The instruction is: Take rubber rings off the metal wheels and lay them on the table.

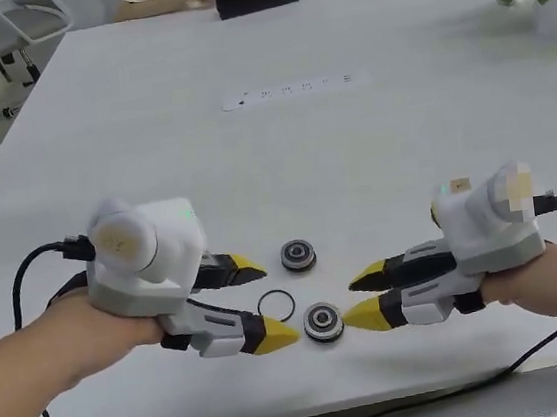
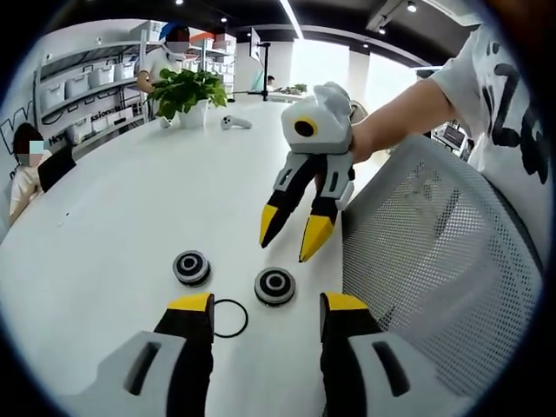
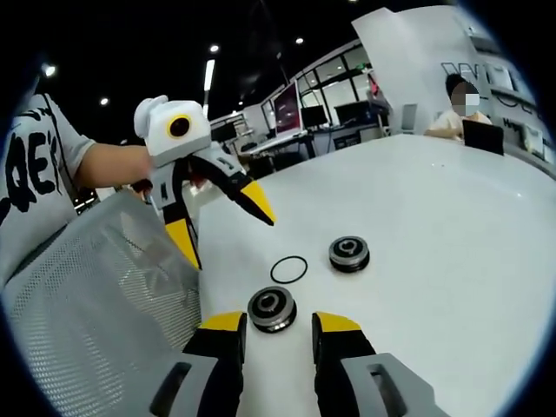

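Your right gripper (image 1: 349,301): jaws apart, empty, tips just short of near wheel (image 1: 323,321), lying flat dead ahead; your left gripper (image 1: 264,301): jaws wider apart, empty, loose ring (image 1: 276,305) on table (image 1: 401,134) between its tips; far wheel (image 1: 298,256) beyond; likely next grasp: near wheel.

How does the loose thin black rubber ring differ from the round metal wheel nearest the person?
The black rubber ring is a thin open hoop with the white table showing through; the metal wheel is a thick disc. The ring is plain black; the wheel has a silvery hub inside a dark rim. Both lie flat on the table, ungripped.
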Demonstrator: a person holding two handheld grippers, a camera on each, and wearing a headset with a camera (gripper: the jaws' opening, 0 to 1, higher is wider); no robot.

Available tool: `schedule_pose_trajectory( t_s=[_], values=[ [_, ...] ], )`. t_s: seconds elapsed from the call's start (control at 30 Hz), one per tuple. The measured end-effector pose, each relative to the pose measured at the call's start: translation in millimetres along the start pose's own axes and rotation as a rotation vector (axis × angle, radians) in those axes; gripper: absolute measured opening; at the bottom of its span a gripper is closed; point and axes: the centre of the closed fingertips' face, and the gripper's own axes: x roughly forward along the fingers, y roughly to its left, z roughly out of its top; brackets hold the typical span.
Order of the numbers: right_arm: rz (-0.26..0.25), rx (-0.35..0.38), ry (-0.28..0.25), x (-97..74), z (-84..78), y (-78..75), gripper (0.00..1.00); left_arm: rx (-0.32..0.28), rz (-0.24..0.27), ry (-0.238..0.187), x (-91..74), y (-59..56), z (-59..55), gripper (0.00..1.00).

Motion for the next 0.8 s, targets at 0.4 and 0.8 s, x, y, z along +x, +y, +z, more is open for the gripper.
schedule_pose_trajectory(
  t_s=[0.4,0.8],
  values=[
    [0.015,-0.027,0.022,7.0,-12.1,-3.1,0.24,0.006,-0.048,0.023,18.1,-7.4,-2.4,0.39],
    [0.026,-0.062,0.047,13.1,-17.7,-2.5,0.21,0.013,-0.075,0.041,32.5,-12.6,-4.8,0.31]
  ],
)
